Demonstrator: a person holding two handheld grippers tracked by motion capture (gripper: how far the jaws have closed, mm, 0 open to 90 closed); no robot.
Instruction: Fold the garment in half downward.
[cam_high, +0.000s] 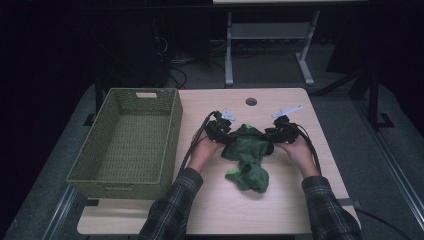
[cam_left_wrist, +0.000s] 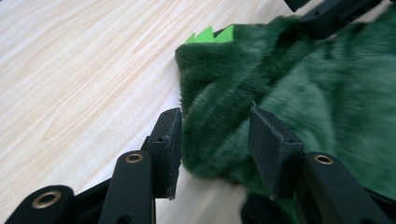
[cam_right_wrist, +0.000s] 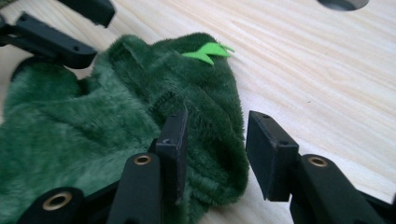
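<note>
A light wooden table (cam_high: 280, 200) fills the high view. A large woven green basket (cam_high: 129, 142) stands on its left part, well apart from the work. At the table's middle lies a crumpled, fuzzy dark green garment (cam_high: 249, 155) with small bright green felt spikes (cam_left_wrist: 210, 35) along one edge. A person in plaid sleeves reaches in from the bottom, one black gripper in each hand. The left gripper (cam_left_wrist: 215, 140) sits at the garment's left edge, its jaws part-way apart with a thick fold of the fabric between them and pressed against both pads. The right gripper (cam_right_wrist: 215, 149) sits at the right edge, jaws likewise apart around a fold; the left pad is sunk in the fabric, the right pad stands just clear.
</note>
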